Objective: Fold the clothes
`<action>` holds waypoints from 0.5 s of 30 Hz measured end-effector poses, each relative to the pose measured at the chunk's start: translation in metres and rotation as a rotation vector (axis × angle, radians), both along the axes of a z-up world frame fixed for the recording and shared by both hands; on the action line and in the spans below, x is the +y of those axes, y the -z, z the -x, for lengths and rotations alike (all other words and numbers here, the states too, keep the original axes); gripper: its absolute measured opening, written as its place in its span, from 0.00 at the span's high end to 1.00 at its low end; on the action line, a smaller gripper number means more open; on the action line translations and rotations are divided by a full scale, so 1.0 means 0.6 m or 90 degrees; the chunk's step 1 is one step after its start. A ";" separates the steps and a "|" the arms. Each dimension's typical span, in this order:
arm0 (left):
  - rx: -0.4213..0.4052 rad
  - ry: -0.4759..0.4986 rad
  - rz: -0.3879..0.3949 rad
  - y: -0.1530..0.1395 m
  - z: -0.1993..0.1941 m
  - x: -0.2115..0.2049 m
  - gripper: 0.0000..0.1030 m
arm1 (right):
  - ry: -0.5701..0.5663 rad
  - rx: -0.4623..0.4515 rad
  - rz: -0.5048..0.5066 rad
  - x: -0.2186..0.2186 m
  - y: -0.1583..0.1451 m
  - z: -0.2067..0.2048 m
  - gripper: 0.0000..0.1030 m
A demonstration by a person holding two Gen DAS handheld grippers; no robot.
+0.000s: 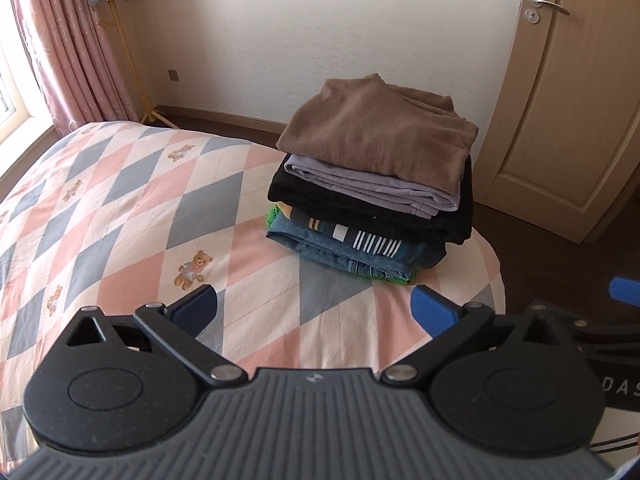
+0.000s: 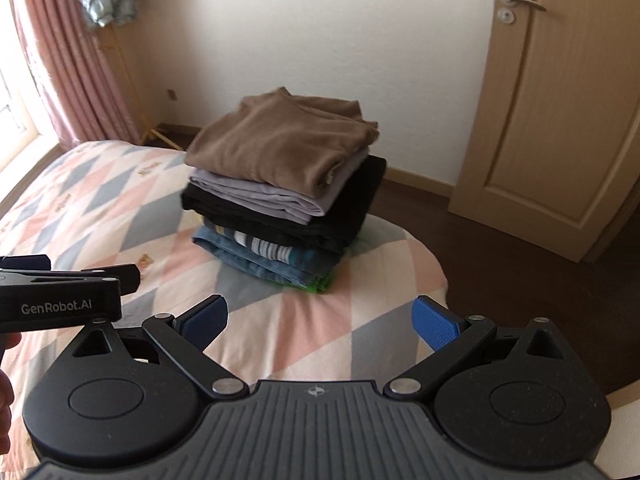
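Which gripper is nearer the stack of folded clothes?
Neither clearly. Left gripper and right gripper both hover open over the bed, short of the stack, touching nothing.

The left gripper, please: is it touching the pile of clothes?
Apart. The left wrist view shows bare bedspread between the open left gripper and the pile of clothes.

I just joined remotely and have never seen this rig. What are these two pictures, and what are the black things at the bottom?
Each picture comes from a camera on a hand-held gripper, looking forward along its two blue-padded fingers. One shows the left gripper, the other the right gripper. Both are open and hold nothing. Ahead, on the bed, stands a pile of folded clothes with a brown top uppermost. In the right view, the left gripper also appears from the side.
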State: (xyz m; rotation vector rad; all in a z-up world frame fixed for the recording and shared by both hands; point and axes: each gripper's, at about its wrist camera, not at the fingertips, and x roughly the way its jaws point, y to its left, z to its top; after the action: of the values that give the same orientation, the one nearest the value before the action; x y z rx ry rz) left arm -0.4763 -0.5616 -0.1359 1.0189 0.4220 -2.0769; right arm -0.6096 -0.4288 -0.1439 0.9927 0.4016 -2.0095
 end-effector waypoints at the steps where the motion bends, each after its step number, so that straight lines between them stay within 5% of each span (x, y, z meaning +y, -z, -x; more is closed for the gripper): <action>1: 0.002 -0.003 0.000 0.004 0.004 -0.005 0.01 | 0.002 0.004 -0.001 -0.003 0.002 0.003 0.02; 10: 0.003 -0.016 0.032 -0.002 0.046 -0.035 0.01 | 0.027 0.023 0.010 -0.035 0.007 0.046 0.02; 15: 0.007 -0.014 -0.014 0.005 0.065 -0.061 0.01 | 0.023 0.001 -0.001 -0.060 0.012 0.075 0.02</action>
State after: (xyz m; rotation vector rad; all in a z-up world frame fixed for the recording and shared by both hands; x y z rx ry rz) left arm -0.5153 -0.5980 -0.1388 1.0118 0.4597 -2.0624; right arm -0.6544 -0.4645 -0.1511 1.0061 0.3875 -2.0423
